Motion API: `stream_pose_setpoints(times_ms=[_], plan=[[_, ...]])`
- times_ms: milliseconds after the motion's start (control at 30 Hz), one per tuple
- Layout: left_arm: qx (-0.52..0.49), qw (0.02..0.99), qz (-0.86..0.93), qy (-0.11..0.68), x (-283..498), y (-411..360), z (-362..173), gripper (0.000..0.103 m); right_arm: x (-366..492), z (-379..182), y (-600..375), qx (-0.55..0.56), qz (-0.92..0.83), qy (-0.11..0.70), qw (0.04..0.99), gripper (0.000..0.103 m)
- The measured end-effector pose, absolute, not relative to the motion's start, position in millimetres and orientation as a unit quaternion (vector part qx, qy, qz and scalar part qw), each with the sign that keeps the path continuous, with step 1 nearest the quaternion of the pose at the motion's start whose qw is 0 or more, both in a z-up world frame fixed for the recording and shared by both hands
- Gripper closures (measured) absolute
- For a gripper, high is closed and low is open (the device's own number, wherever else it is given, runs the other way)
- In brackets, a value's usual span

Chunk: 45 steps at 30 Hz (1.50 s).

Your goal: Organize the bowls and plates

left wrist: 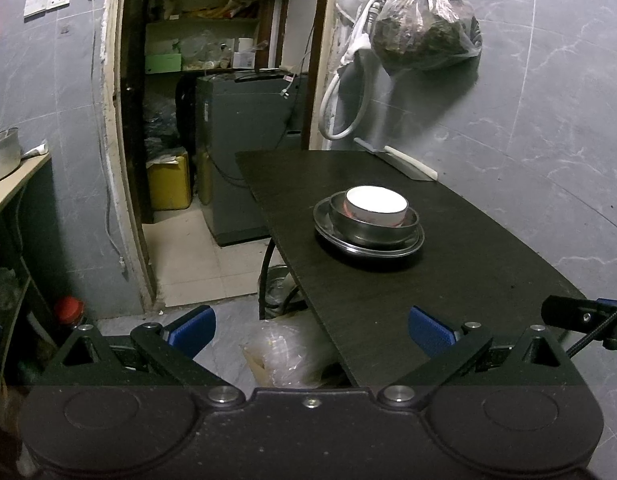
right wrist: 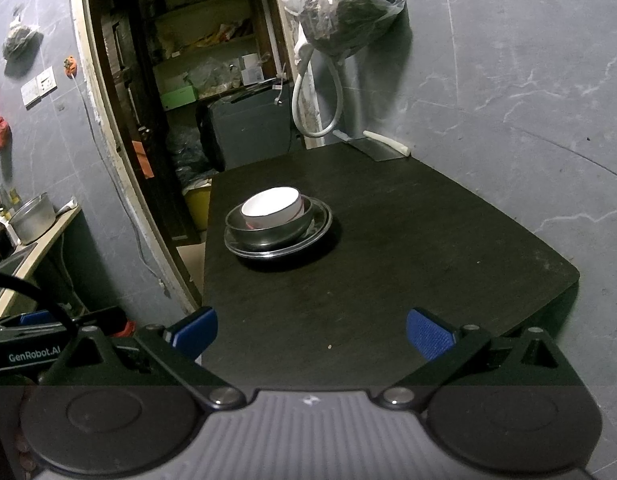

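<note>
**Both grippers empty, dishes stacked on the dark worktop**

Blue-padded fingers (left wrist: 190,330) of the left gripper (left wrist: 310,330) sit nearest the lens in the left wrist view, its jaws spread wide with nothing between them and touching nothing. One finger hangs over the floor beside the worktop (left wrist: 388,300), the other over the worktop's near edge. Below the gap lies a crumpled clear plastic bag (left wrist: 284,352) on the floor.

Seen from the right wrist, the right gripper (right wrist: 311,332) also has its jaws far apart and empty, held above the bare near part of the worktop.

Well ahead of both grippers stands the stack of dishes. A steel plate (left wrist: 368,246) rests flat on the worktop; a steel bowl (left wrist: 372,232) sits upright in it; a white bowl (left wrist: 376,206) is nested upright inside the steel bowl. The white bowl's inside looks bare in the right wrist view, though it is glare-bright in the left.

At the far edge of the worktop, against the grey wall, lies a cleaver (right wrist: 378,145) with a pale handle. A filled plastic sack (left wrist: 424,26) hangs on the wall above it.
</note>
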<state>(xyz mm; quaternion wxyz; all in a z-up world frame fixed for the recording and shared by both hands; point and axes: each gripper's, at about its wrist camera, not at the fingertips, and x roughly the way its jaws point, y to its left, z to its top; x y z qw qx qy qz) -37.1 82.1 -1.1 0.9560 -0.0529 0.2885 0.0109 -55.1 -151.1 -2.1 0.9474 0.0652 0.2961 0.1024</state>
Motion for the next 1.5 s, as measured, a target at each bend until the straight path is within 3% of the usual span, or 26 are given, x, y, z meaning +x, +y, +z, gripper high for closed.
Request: stream_pose_setpoints(times_ms=[1500], plan=[[-0.028, 0.947, 0.016, 0.32, -25.5, 80.8, -5.8, 0.001, -55.8, -4.3, -150.9, 0.065, 0.102, 0.299, 0.947, 0.0]])
